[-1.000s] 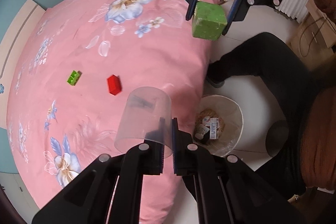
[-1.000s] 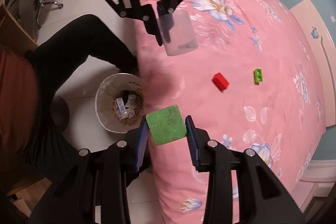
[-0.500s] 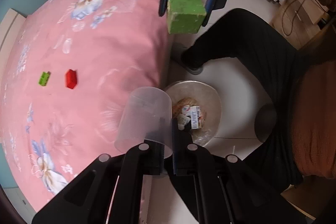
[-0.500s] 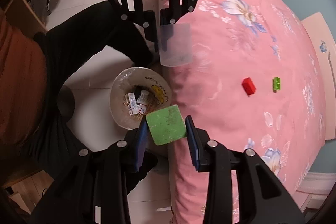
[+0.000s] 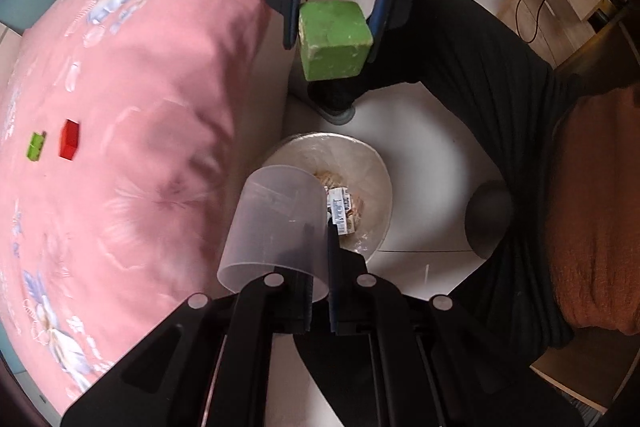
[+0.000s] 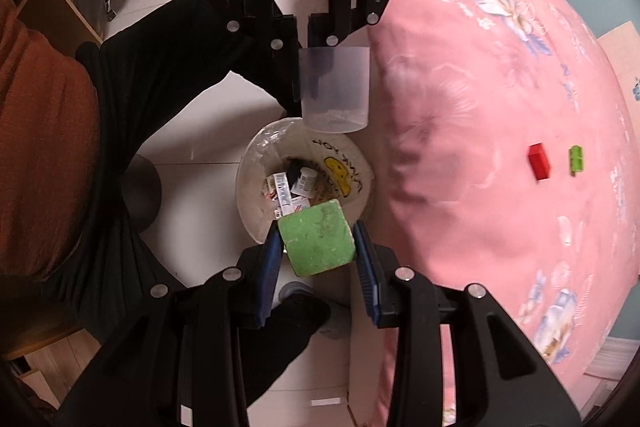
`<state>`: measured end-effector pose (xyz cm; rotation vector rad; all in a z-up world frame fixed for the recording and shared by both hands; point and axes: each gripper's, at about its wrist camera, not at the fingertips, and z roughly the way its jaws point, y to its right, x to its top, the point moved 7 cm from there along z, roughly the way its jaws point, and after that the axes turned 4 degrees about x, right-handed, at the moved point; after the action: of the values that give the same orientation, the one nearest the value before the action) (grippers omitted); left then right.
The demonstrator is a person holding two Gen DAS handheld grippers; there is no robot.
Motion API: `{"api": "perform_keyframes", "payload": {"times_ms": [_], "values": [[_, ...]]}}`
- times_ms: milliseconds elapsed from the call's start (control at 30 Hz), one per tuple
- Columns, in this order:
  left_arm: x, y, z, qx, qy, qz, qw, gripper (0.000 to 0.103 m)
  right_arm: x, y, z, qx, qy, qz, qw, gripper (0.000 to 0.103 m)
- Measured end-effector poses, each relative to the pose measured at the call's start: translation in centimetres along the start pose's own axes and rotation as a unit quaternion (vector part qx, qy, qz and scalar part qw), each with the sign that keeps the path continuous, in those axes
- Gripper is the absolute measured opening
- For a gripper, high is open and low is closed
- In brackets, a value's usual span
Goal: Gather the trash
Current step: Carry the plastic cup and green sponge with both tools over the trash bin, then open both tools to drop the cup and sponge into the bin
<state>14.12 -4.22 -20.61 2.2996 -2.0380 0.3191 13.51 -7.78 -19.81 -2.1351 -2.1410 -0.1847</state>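
my left gripper (image 5: pixel 319 259) pinches the wall of a clear plastic cup (image 5: pixel 276 227); my right gripper (image 6: pixel 316 247) clamps a green cube (image 6: pixel 317 237). the bin (image 6: pixel 256 163) is below both.

Both grippers point steeply down, facing each other. The left gripper (image 5: pixel 319 263) has its jaws pinched tight on the wall of a clear plastic cup (image 5: pixel 276 227). The right gripper (image 6: pixel 318 251) clamps a green block (image 6: pixel 316 237) between its blue pads.
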Motion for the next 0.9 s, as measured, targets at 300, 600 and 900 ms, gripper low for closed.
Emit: {"api": "perform_keyframes", "payload": {"times_ms": [300,600,900], "values": [[-0.9,1.1,4.1,-0.033,-0.008,-0.007,0.9994,0.008,-0.1,-0.7,5.3,0.04,-0.005,0.013,0.999,0.036],[-1.9,1.3,7.3,-0.055,-0.014,-0.02,0.9982,0.008,-0.2,-0.4,9.7,0.066,-0.012,0.031,0.997,0.036],[-2.1,0.2,8.7,-0.058,-0.014,-0.033,0.9977,0.008,-0.4,0.8,11.4,0.069,-0.005,0.05,0.996,0.037]]}}
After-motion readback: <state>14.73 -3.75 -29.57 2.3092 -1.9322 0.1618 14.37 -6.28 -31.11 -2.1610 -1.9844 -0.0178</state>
